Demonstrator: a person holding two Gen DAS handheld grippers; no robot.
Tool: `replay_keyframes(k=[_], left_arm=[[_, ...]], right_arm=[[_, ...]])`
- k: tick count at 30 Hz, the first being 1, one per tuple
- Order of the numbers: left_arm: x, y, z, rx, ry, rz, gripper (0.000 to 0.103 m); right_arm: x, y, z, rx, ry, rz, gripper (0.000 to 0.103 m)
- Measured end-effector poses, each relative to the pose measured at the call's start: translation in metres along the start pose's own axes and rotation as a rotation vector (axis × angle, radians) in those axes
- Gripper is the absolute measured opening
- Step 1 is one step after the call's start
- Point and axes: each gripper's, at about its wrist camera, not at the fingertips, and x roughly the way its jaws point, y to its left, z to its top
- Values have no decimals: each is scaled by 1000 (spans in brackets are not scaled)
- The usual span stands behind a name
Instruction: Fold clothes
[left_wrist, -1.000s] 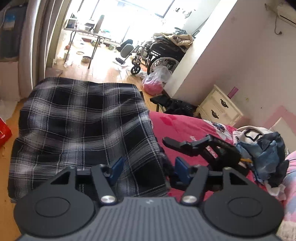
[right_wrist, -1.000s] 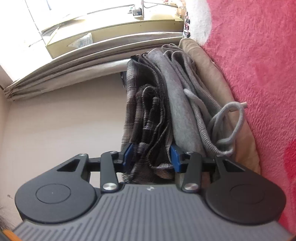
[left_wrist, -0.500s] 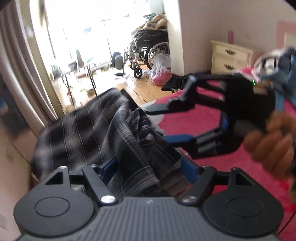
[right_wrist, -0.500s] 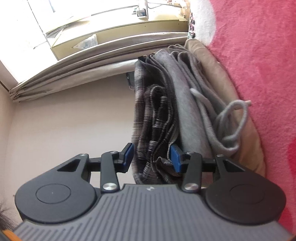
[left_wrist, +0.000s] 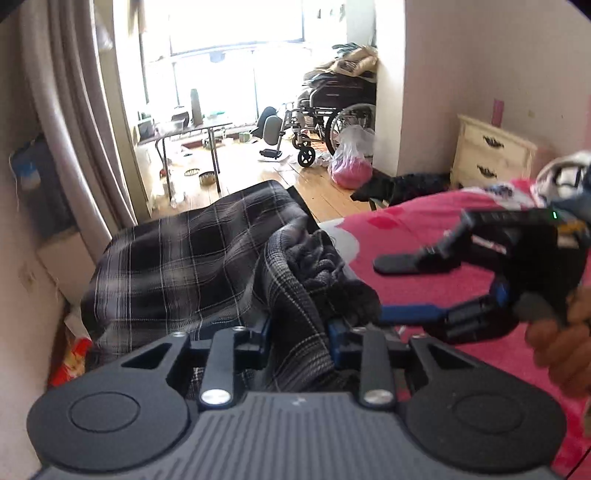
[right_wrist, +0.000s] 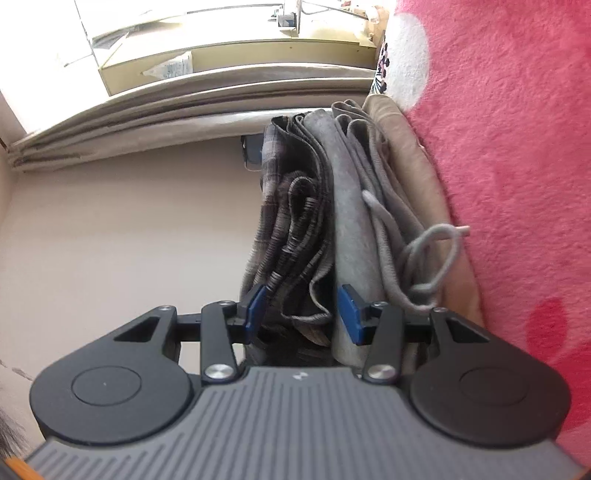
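The dark plaid fabric garment (left_wrist: 192, 266) lies over the edge of the bed covered in a pink fleece blanket (left_wrist: 424, 236), and a bunched ridge of it runs up between the blue pads of my left hand-held gripper (left_wrist: 299, 334). Those jaws are closing, and the pads sit tight against the cloth on both sides. My right hand-held gripper (right_wrist: 303, 312) shows in its own view with its jaws at a middling width, a gathered plaid edge between the pads; the left pad touches the folds, while the right one lies against a grey garment with a drawstring cord (right_wrist: 354, 229) beside it. I cannot tell whether it truly pinches.

I count two hand-held grippers, one plaid garment, one grey garment, one tan folded piece (right_wrist: 413, 184) against the blanket, one folded wheelchair (left_wrist: 332, 107) and one cream bedside cabinet (left_wrist: 491, 155).

A second ago the plaid lay flat and smooth with the left jaws open and empty above it; now it is rucked up and gathered between them.
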Motion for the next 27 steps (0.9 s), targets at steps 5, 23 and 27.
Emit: replay_keyframes(k=[5, 23, 27], left_arm=[[0, 9, 1, -39, -20, 4, 26], [7, -35, -22, 185, -77, 27, 26], [2, -50, -32, 269, -69, 4, 55]], right_arm=[[12, 19, 0, -146, 16, -64, 41], [8, 20, -27, -290, 93, -154, 1], [-5, 8, -25, -227, 65, -150, 4]])
